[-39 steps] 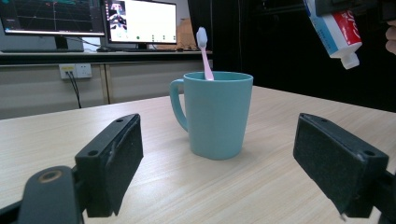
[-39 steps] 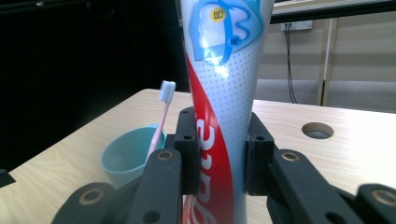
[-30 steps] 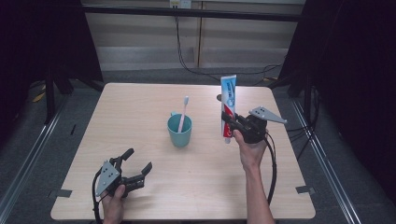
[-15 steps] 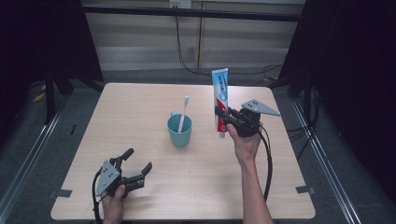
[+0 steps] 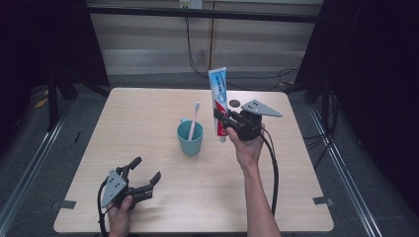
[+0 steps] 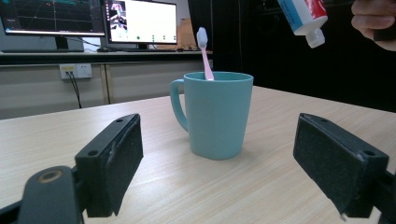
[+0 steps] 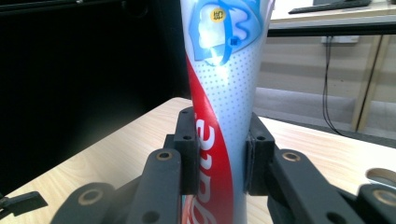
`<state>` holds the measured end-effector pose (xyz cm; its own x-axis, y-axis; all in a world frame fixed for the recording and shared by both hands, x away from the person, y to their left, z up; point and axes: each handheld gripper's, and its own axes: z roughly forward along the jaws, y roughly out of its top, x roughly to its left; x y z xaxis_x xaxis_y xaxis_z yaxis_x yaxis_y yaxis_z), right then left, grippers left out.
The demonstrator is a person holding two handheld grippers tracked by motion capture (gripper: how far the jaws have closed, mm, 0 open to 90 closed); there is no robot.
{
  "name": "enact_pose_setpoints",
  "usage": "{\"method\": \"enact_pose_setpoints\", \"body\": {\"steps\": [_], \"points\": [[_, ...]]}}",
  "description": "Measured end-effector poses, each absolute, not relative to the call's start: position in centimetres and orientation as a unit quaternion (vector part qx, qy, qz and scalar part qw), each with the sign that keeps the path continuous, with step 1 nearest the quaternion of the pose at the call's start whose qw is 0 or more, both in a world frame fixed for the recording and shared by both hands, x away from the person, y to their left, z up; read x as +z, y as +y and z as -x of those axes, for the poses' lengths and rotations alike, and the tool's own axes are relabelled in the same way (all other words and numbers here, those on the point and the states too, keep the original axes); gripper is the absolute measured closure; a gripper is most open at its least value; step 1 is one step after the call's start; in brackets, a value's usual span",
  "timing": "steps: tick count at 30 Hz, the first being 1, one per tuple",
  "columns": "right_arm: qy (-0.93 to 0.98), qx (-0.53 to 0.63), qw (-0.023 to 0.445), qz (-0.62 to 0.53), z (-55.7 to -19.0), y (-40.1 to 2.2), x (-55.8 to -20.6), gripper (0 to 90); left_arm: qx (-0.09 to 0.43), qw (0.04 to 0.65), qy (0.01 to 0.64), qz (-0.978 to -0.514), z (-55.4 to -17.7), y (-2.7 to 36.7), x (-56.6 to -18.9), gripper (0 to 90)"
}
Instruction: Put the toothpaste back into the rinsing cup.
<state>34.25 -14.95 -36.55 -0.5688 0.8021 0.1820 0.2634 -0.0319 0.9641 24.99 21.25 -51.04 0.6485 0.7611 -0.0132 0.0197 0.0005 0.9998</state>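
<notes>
The worktop (image 5: 148, 113) carried a teal cup (image 5: 190, 138) holding a pink toothbrush (image 5: 193, 120). Just right of the cup, the right gripper (image 5: 225, 120) had its jaws clenched on an upright toothpaste tube (image 5: 218, 101), lifted but not yet placed. Near-left of the cup, the left gripper (image 5: 148, 170) rested with jaws released.

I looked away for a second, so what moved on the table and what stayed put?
The right hand-held gripper carried the toothpaste tube, clamped upright, leftward toward the teal cup. The cup, its pink toothbrush and the open left hand-held gripper stayed where they were.
</notes>
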Motion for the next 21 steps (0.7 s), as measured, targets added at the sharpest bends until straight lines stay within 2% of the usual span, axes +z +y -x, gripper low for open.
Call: {"method": "enact_pose_setpoints", "body": {"steps": [21], "points": [[0.673, 0.595, 0.207, -0.387, -36.4, -11.4, -36.1, 71.8, 0.285, 0.643, 0.304, -0.643, -25.0, 21.2, -51.1, 15.7]]}}
